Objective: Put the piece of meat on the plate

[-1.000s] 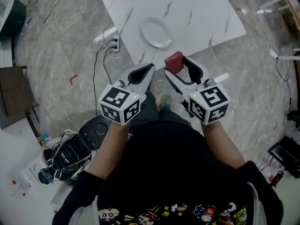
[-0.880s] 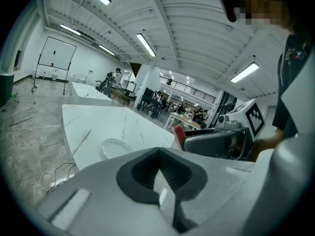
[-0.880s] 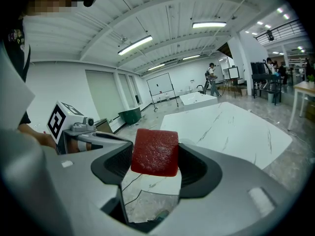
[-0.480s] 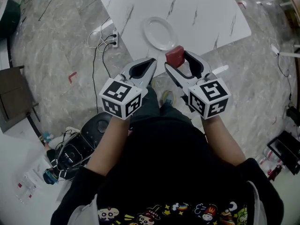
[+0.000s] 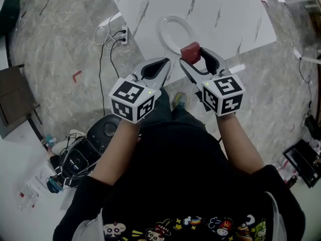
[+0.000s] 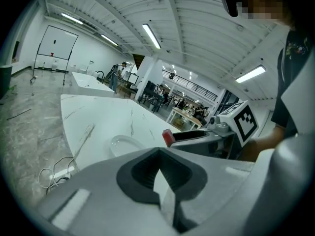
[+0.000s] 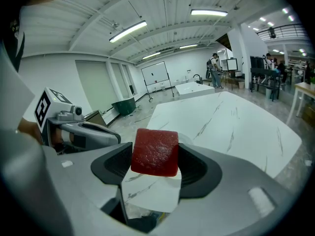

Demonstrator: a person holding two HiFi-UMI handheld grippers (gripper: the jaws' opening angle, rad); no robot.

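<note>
Red meat (image 7: 154, 151), one piece, is clamped at the tips of the right claw (image 5: 192, 55), in the air by the near rim of the single plate (image 5: 166, 30). The left claw (image 5: 156, 68), closed on nothing, hangs short of that rim. Released here, the meat might clip the rim and tumble off the tabletop (image 5: 225, 9).

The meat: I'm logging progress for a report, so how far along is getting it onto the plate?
Done: the meat is picked up, clamped in the right hand-held gripper. In hand: it hangs in the air by the near rim of the plate on the white table. Left: lower it onto the plate, which is bare, and let go. The left hand-held gripper is shut and holds nothing.
</note>
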